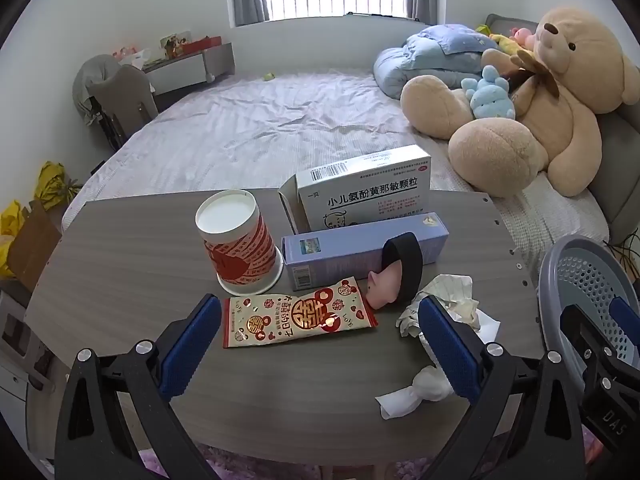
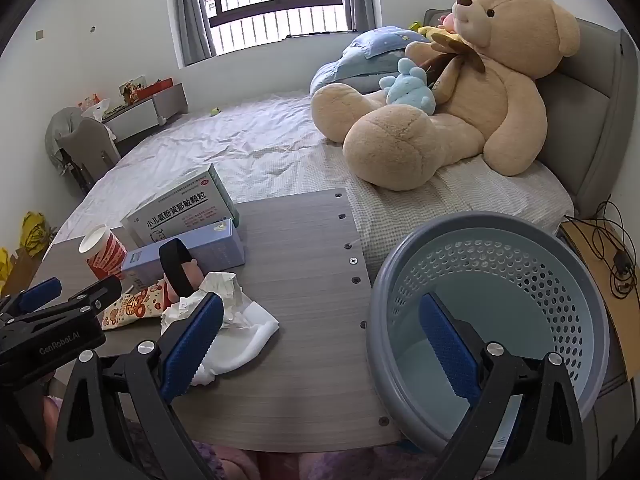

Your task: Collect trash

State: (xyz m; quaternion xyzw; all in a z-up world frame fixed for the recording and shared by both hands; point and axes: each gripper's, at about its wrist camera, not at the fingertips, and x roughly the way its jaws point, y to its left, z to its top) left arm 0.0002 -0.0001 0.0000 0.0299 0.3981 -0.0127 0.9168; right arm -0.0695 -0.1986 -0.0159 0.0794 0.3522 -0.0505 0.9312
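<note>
Both grippers hang wide open and empty near the table's front edge: your left gripper (image 1: 320, 344) frames the red-and-cream snack wrapper (image 1: 298, 322), and your right gripper (image 2: 320, 344) straddles the gap between the table (image 2: 304, 360) and the grey perforated bin (image 2: 592, 320), which stands just beside the table's right edge and looks empty. The trash sits clustered on the table's left half: an upside-down paper cup (image 1: 236, 240), a white medicine box (image 1: 360, 196) standing open at one end, a long pale-blue box (image 1: 352, 252) lying in front of it, crumpled white tissues (image 1: 444, 304) and a twisted wad (image 1: 420, 392) near the front edge. Watch the pink pig toy (image 1: 384, 284) with its black strap (image 1: 408, 260): it touches the wrapper's end and leans on the blue box, so I judge a careless pinch could drag it along and bin something that isn't trash. The flat, glossy wrapper may slide away instead of lifting. The light cup could topple and roll if nudged. Tissues are soft and may tear or snag. With both tools so close, they could collide.
</note>
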